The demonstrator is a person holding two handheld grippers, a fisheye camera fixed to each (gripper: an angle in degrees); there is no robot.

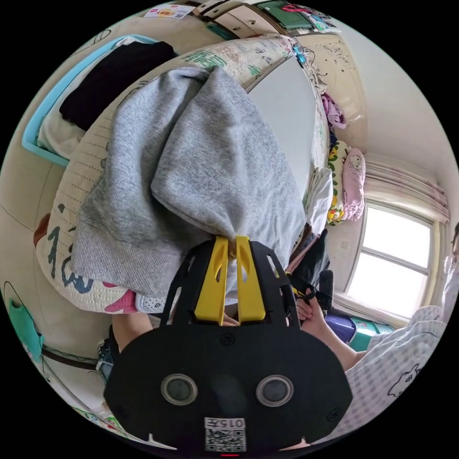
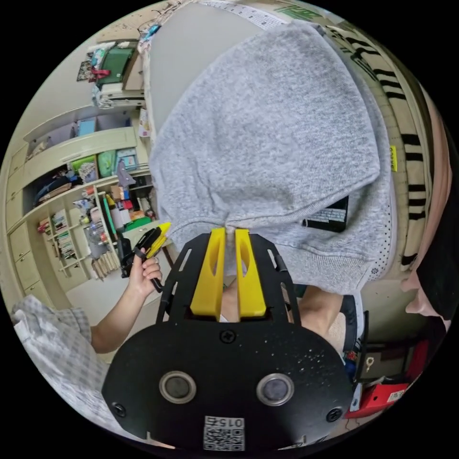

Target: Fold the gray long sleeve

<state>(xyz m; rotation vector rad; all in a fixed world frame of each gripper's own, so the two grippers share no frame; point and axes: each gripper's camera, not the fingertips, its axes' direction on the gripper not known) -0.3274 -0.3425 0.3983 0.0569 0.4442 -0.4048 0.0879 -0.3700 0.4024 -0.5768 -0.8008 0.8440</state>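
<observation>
A table (image 1: pixel 282 100) with a bare pale top wears a printed quilted cover (image 1: pixel 71 191) at its edge; the gray long sleeve (image 1: pixel 191 158) lies draped across it.

Premises: a lived-in room of a home, used for sleeping and storage. Evidence in the left gripper view: beyond the jaw tips, a printed quilted mat (image 1: pixel 71 191) spread as a work surface, with a blue laundry basket (image 1: pixel 36 129) of folded clothes past it; to the right of the jaws, a curtained window (image 1: pixel 397 258) and pink soft toys (image 1: pixel 353 184) stacked against the wall. Evidence in the right gripper view: to the left of the jaws, open shelving (image 2: pixel 81 210) crowded with books, boxes and household items, and built-in cupboards (image 2: pixel 21 248) beside it.
</observation>
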